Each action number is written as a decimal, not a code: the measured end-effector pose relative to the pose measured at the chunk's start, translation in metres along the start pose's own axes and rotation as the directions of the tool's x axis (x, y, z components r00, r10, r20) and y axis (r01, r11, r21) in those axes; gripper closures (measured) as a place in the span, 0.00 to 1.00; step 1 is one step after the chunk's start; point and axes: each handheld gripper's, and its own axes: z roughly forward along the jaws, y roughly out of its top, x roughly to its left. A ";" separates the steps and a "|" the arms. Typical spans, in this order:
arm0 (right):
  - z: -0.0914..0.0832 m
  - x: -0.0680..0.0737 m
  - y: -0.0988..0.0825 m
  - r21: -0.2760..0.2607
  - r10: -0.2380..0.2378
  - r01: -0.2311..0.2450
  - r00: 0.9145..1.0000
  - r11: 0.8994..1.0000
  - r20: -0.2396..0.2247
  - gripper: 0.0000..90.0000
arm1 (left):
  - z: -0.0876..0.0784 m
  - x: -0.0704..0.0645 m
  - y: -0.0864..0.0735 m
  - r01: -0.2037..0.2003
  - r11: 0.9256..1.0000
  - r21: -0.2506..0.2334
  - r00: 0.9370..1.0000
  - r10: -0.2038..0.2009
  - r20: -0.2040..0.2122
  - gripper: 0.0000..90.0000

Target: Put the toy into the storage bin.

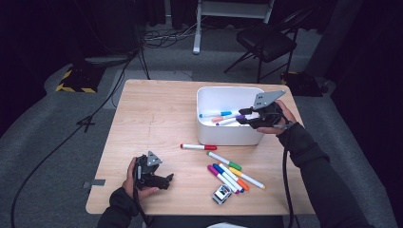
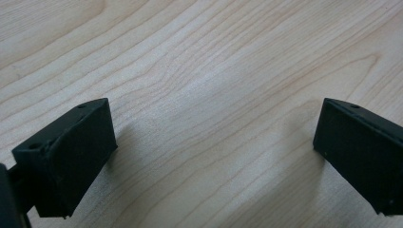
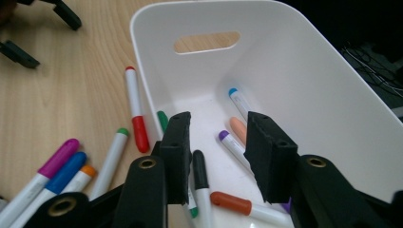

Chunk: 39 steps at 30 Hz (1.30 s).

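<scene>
A white bin stands on the wooden table, right of centre. Inside lie several markers, among them a blue-capped one, a purple-capped one and a black-capped one. My right gripper hangs over the bin's right side. In its own view the right gripper stands open, nothing between its pads. A red-capped marker lies in front of the bin, and a loose bunch of markers lies nearer. My left gripper rests low at the front left, and in its own view the left gripper is open over bare wood.
A small black-and-white box sits near the table's front edge, just below the bunch of markers. Behind the table are a black folding chair and cables on the floor. Bare wood stretches across the table's left half.
</scene>
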 end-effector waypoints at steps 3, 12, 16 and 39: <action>-0.009 0.006 -0.003 -0.041 0.000 -0.001 1.000 0.999 -0.009 0.67 | 0.000 0.000 0.000 0.005 1.000 0.000 1.000 -0.005 0.008 0.01; -0.030 0.040 -0.024 -0.170 -0.011 0.001 0.998 0.985 -0.058 0.65 | 0.000 0.000 0.000 0.004 1.000 0.000 1.000 -0.004 0.007 0.01; -0.029 0.053 -0.037 -0.197 -0.017 0.002 0.997 0.980 -0.076 0.65 | 0.000 0.000 0.000 0.003 1.000 0.000 1.000 -0.003 0.005 0.01; 0.056 0.085 -0.103 0.002 0.072 -0.073 0.978 0.997 -0.194 0.66 | 0.000 0.000 0.000 0.002 1.000 -0.001 1.000 -0.002 0.005 0.01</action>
